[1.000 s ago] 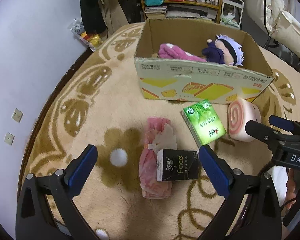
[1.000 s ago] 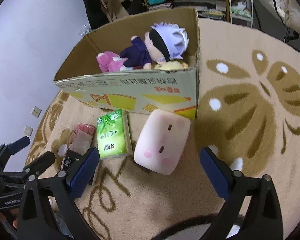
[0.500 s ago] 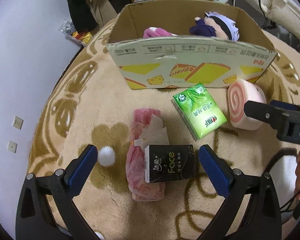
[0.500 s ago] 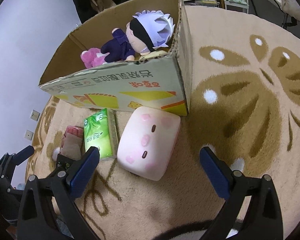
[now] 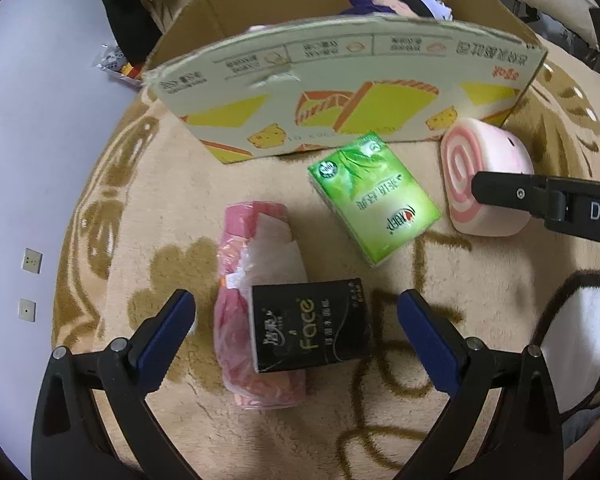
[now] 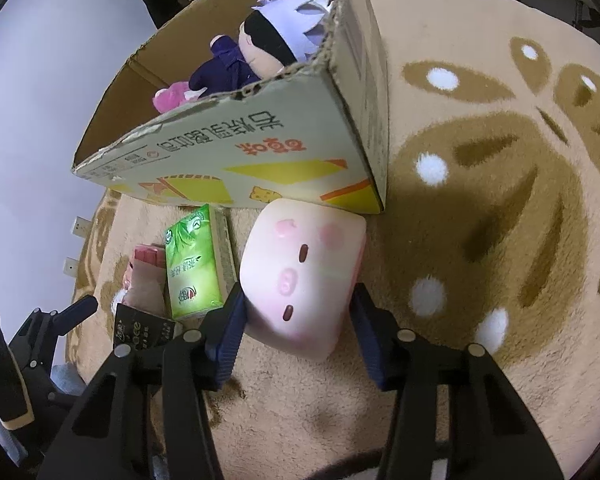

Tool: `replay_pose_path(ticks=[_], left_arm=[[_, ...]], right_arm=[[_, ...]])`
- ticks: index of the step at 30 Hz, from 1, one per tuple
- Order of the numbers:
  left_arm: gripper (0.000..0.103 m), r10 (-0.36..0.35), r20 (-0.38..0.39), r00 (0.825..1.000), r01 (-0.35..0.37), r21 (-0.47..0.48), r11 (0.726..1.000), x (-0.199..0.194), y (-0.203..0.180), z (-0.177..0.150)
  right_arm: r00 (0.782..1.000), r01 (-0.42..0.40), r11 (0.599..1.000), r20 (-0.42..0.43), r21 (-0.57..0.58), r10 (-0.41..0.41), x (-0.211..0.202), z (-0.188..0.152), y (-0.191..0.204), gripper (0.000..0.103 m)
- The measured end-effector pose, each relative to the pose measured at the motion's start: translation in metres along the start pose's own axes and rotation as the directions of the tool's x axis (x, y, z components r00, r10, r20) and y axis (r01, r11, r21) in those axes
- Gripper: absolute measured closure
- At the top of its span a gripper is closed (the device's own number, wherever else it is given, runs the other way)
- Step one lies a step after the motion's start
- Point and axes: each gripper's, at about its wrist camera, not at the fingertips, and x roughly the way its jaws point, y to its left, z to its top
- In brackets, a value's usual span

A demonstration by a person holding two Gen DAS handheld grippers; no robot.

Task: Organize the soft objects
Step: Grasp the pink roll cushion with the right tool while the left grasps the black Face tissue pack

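Observation:
My right gripper (image 6: 296, 326) has closed its blue pads on the near end of a pink roll-cake plush (image 6: 304, 276), which lies on the rug against the cardboard box (image 6: 228, 152). The plush also shows in the left wrist view (image 5: 488, 176). My left gripper (image 5: 296, 332) is open, straddling a black tissue pack (image 5: 308, 330) that lies on a pink tissue pack (image 5: 256, 308). A green tissue pack (image 5: 374, 196) lies between them. In the box are a purple-haired doll (image 6: 268, 48) and a pink plush (image 6: 172, 96).
The beige rug (image 6: 500, 160) has brown patterns and white dots. A lilac wall (image 5: 28, 120) with two sockets stands to the left. Shelves and bags are behind the box.
Both grippers moved forward and down. My right gripper's fingers went from wide open to closed on the pink roll-cake plush. My left gripper came down around the black tissue pack, still open.

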Motion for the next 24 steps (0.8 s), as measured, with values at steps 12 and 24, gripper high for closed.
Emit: replay_pose_path(ticks=[12, 24], left_arm=[[0.022, 0.081, -0.042, 0.996, -0.079, 0.051, 0.996, 0.02, -0.01, -0.003], [0.041, 0.029, -0.028, 0.999, -0.029, 0.001, 1.0, 0.008, 0.005, -0.005]], right_arm=[[1.0, -0.007, 1.0, -0.012, 0.006, 0.007, 0.002, -0.001, -0.002, 0.05], [1.0, 0.014, 1.0, 0.015, -0.021, -0.013, -0.01, -0.003, 0.004, 0.065]])
